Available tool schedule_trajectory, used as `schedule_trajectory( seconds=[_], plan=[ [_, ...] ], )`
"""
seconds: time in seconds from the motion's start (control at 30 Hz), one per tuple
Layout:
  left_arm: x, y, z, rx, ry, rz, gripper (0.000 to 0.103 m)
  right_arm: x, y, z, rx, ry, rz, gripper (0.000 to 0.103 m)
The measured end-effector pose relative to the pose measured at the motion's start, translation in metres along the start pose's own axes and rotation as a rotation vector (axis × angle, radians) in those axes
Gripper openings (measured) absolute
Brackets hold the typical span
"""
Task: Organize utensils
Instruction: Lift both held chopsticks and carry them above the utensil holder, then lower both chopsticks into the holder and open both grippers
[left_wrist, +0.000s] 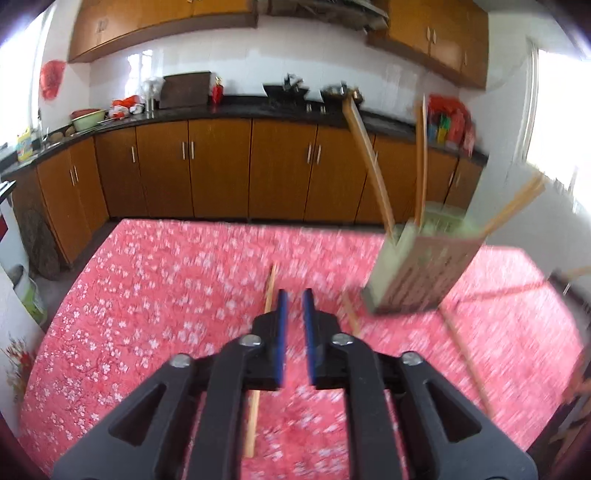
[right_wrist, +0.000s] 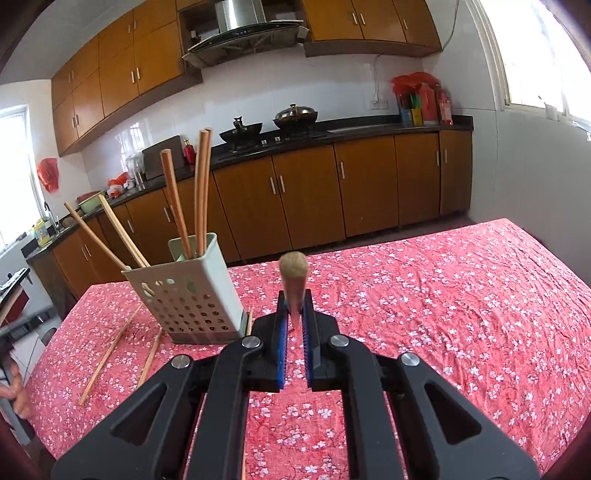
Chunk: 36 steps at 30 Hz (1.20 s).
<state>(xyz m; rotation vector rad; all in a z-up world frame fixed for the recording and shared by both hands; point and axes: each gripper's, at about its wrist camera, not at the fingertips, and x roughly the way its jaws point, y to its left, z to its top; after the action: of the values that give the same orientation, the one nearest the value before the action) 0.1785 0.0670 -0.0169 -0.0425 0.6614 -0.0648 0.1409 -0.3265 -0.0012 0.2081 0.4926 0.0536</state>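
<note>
On the floral desk (right_wrist: 443, 295) the right hand-held gripper (right_wrist: 294, 314) is pinching a chopstick (right_wrist: 293, 273) — light, stiff, slippery, likely best gripped mid-shaft — while the left hand-held gripper (left_wrist: 294, 306) is hanging narrowly parted, empty

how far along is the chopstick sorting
Partly done. Five chopsticks already stand in the holder. The right gripper is shut on another chopstick. The left gripper is open and empty. At least three loose chopsticks still lie on the tablecloth.

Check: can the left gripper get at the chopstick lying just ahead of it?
Probably yes. The left gripper holds nothing, fingers slightly apart, and the chopstick lies bare on the tablecloth, with nothing between.
</note>
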Motion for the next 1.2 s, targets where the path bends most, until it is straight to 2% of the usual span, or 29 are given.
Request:
schedule_trajectory(
  seconds=[0.03, 0.2, 0.4, 0.43, 0.47, 0.53, 0.8, 0.93, 1.2],
  plan=[
    [0.006, 0.002, -0.007, 0.012, 0.021, 0.013, 0.034, 0.003, 0.000, 0.000, -0.001, 0.001, 0.003, 0.008],
    [0.049, 0.018, -0.046, 0.003, 0.169, 0.059, 0.036, 0.003, 0.002, -0.003, -0.007, 0.008, 0.007, 0.008],
    [0.067, 0.020, -0.070, 0.007, 0.233, 0.055, 0.027, 0.005, 0.001, -0.004, -0.006, 0.011, 0.002, 0.008],
    [0.065, 0.019, -0.070, 0.011, 0.228, 0.058, 0.023, 0.005, 0.000, -0.005, -0.003, 0.013, 0.001, 0.008],
    [0.067, 0.021, -0.070, 0.005, 0.233, 0.055, 0.014, 0.005, -0.001, -0.005, 0.000, 0.014, 0.000, 0.008],
    [0.068, 0.022, -0.071, 0.003, 0.234, 0.079, 0.009, 0.006, -0.002, -0.006, 0.006, 0.015, 0.000, 0.008],
    [0.076, 0.019, -0.068, 0.019, 0.246, 0.082, 0.008, 0.006, -0.005, -0.005, 0.018, 0.011, 0.004, 0.008],
    [0.061, 0.013, -0.053, 0.022, 0.195, 0.069, 0.008, 0.002, -0.004, -0.001, 0.016, -0.003, 0.008, 0.008],
    [0.004, 0.008, -0.003, -0.023, 0.003, 0.018, 0.008, -0.007, 0.000, 0.013, 0.002, -0.047, 0.016, 0.008]
  ],
)
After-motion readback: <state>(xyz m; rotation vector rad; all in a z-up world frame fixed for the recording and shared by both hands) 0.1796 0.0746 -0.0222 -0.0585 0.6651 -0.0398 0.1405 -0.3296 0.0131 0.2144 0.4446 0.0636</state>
